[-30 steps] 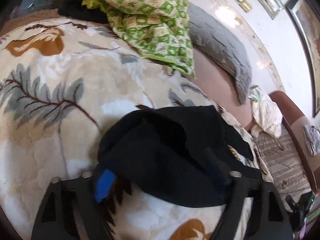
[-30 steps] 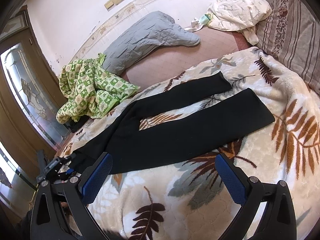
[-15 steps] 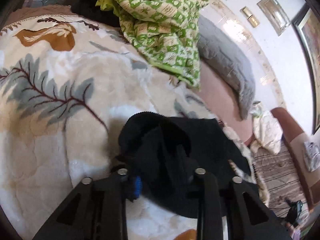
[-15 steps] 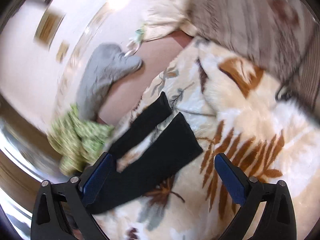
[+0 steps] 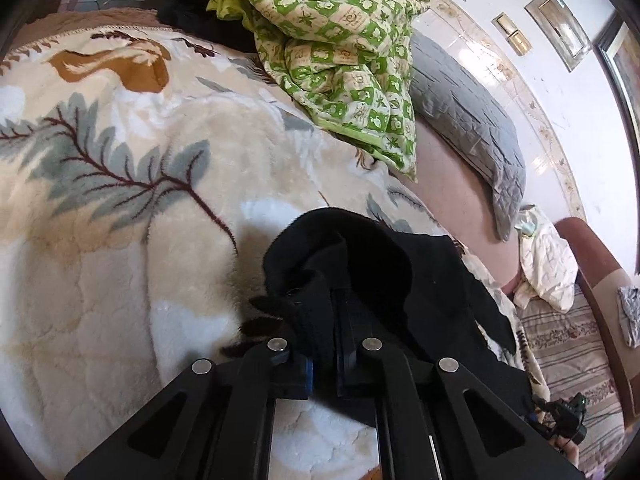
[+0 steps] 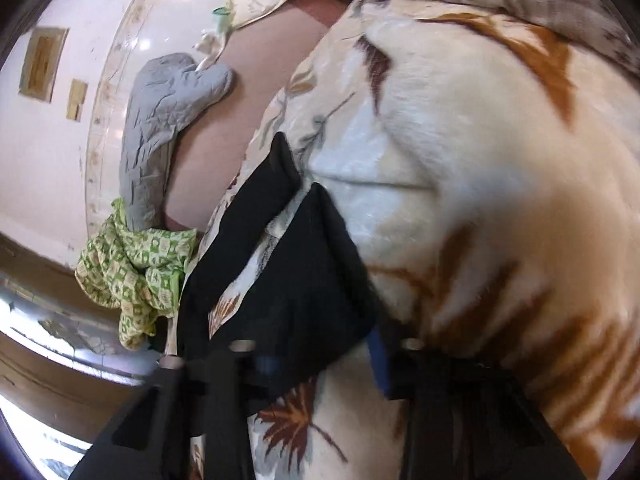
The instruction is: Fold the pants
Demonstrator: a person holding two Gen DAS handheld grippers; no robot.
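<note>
Black pants [image 6: 312, 280] lie flat on a cream leaf-print blanket [image 5: 120, 200], the two legs side by side. In the left wrist view the waist end [image 5: 400, 272] is bunched up. My left gripper [image 5: 326, 320] has its jaws closing tight on a fold of that waistband, pads pressed into the fabric. In the blurred right wrist view my right gripper [image 6: 316, 356] sits low at the hem of the near leg. Its jaws are closing around that black fabric, and the blue pad [image 6: 378, 356] touches the cloth's edge. The far leg [image 6: 256, 208] lies untouched.
A crumpled green-and-cream quilt [image 5: 340, 40] lies at the blanket's far edge, with a grey quilted pillow [image 5: 460, 112] beside it against the white wall. A cream cloth [image 5: 548, 268] and a striped cushion [image 5: 568, 336] sit beyond the legs' end.
My left jaws went from wide apart to shut on the waistband. My right gripper swung across and down to the leg ends, rolled, and its jaws narrowed around the near hem.
</note>
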